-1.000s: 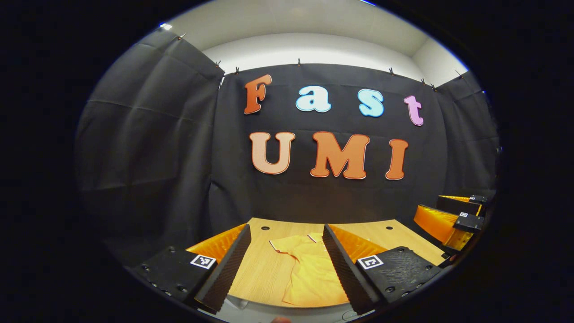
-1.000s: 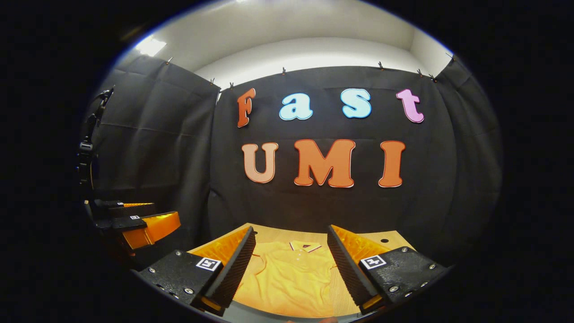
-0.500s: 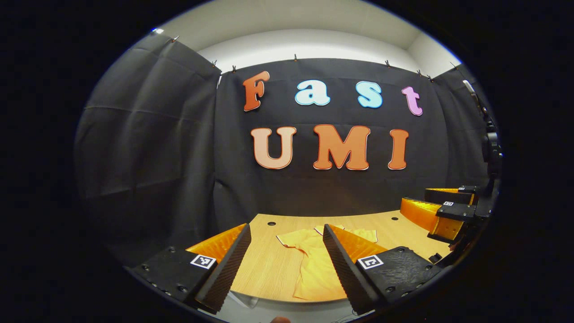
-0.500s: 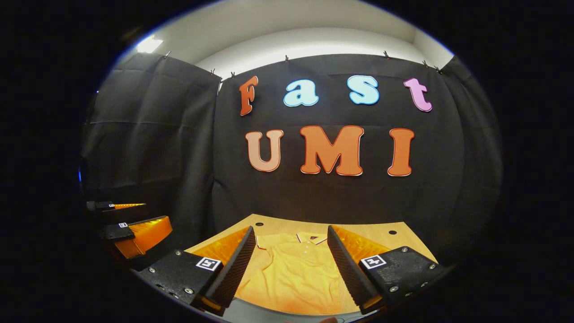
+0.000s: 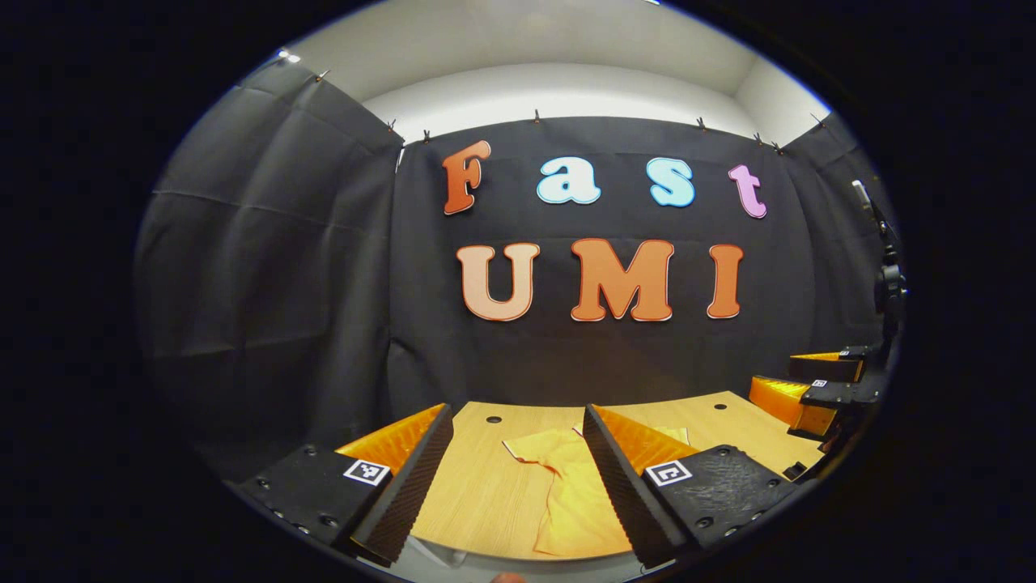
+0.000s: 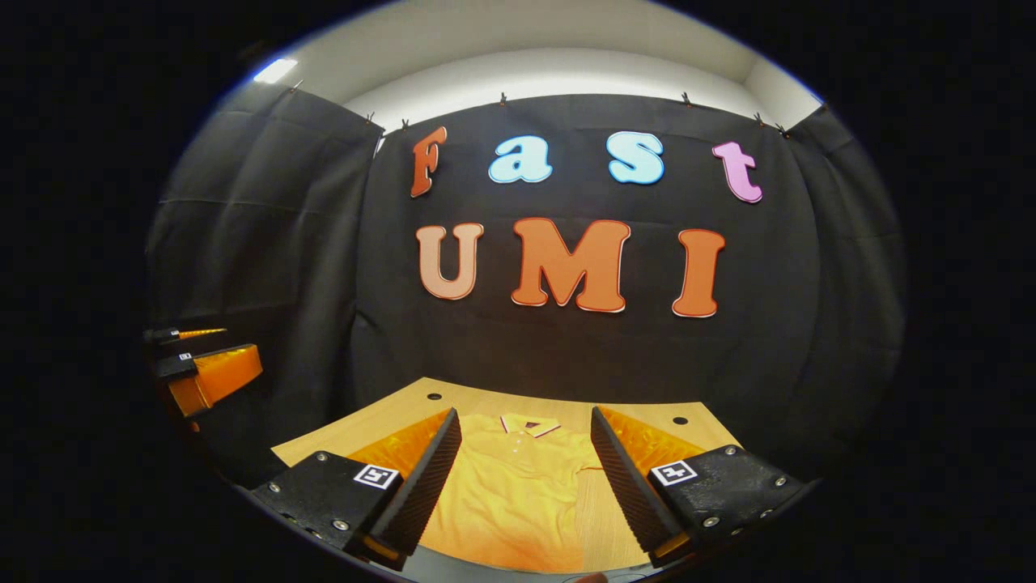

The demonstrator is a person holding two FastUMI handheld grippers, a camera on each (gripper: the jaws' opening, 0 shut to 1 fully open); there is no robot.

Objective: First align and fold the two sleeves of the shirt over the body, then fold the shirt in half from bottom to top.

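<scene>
There is one yellow shirt (image 6: 518, 486) and it lies flat on the wooden table (image 5: 477, 494), with the collar (image 6: 529, 424) toward the black cloth wall (image 6: 566, 356). In the right gripper view the shirt shows between the two fingers of the right gripper (image 6: 524, 478), lower and farther than them, not touching. Its jaws stand wide apart and hold nothing.

In the left gripper view the left gripper (image 5: 516, 478) is also held above the table, jaws apart and empty. Here the shirt (image 5: 571, 494) appears toward the inner side of the right finger, which hides a part of it, and one sleeve (image 5: 538, 444) spreads to the left on the bare wood.

Each finger carries one small square marker (image 6: 376, 476) in black and white (a coded pattern, not readable text). I cannot read any brand or label on the shirt.

Each view also shows the other gripper far at the edge: the right gripper (image 5: 817, 389) in the left gripper view, the left gripper (image 6: 202, 368) in the right gripper view. Two round holes (image 6: 435, 397) are visible in the table near the wall.
</scene>
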